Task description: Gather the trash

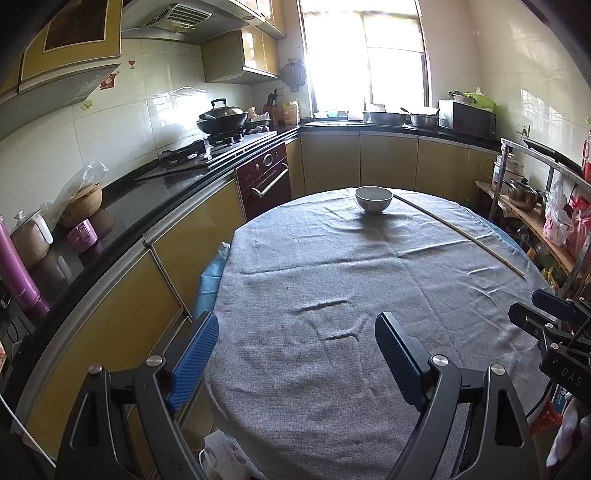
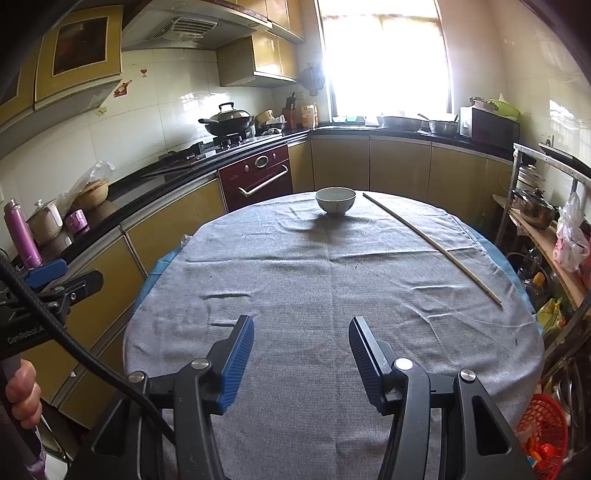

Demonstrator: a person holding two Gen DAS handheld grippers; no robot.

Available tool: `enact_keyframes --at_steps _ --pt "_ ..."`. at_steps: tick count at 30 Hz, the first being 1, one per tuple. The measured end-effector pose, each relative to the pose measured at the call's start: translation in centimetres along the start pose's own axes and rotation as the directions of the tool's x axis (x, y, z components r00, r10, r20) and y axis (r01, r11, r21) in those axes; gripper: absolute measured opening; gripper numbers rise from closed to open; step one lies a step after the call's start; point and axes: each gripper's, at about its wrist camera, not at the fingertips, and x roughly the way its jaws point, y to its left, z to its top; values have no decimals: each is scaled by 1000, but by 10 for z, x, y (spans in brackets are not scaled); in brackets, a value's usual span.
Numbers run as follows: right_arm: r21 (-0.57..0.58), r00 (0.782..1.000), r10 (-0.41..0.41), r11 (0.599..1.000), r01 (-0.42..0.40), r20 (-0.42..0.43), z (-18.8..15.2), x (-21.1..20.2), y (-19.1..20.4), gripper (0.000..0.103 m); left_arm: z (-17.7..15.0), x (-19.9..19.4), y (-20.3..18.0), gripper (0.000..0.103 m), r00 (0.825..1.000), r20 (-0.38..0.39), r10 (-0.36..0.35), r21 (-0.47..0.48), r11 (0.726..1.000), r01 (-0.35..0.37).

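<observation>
we hold left gripper (image 1: 295,332) and right gripper (image 2: 301,336) spread apart, empty, near table edge; bowl (image 1: 373,199) and thin stick (image 1: 461,232) far side on grey cloth (image 1: 332,295).

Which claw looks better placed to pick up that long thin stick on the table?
Probably the right claw. The stick lies along the table's right side, nearer that claw. The left claw hovers toward the left edge. Both are open and empty.

white-tiled kitchen walls (image 1: 110,122), yellow cabinets (image 2: 399,166), black countertop (image 1: 147,192), maroon oven (image 2: 258,173), range hood (image 1: 177,18), overexposed window (image 2: 384,59), grey-clothed round table (image 1: 351,295)
</observation>
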Motion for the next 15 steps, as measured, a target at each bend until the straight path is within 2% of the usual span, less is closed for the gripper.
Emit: enact_keyframes --at_steps 15 --pt "3 1000 -2 1000 2 -8 0 4 0 58 0 3 1 87 1000 -5 -4 -2 1000 4"
